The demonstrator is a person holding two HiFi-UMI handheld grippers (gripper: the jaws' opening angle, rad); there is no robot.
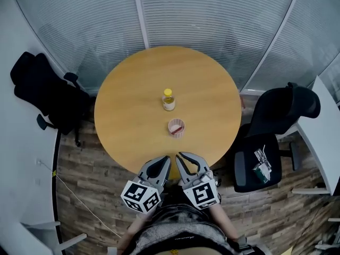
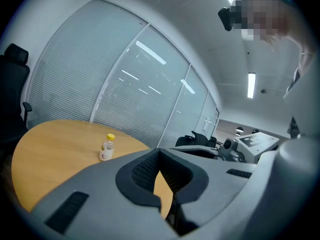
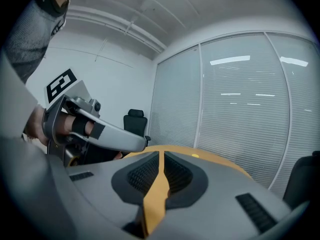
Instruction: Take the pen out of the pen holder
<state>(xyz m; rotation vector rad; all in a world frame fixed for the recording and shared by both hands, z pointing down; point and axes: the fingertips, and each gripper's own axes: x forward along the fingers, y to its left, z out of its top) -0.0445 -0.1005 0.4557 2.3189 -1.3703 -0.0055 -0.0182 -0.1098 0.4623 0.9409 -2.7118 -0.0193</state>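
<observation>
A small pinkish cup, the pen holder [image 1: 176, 127], stands on the round wooden table [image 1: 133, 116] near its front edge. Something reddish shows inside it, but I cannot make out a pen. Behind it stands a small bottle [image 1: 168, 100] with a yellow cap, also seen in the left gripper view [image 2: 106, 147]. My left gripper [image 1: 166, 160] and right gripper [image 1: 181, 156] hover side by side over the table's near edge, short of the cup, both shut and holding nothing. The left gripper [image 2: 159, 153] has its jaws meeting at the tips. The right gripper [image 3: 161, 155] shows only a thin slit.
A black office chair [image 1: 45, 92] stands left of the table. Another chair [image 1: 279, 116] stands at the right, with small items on its seat [image 1: 261, 164]. A white desk [image 1: 323, 129] lies at the far right. Glass walls with blinds [image 1: 212, 15] curve behind the table.
</observation>
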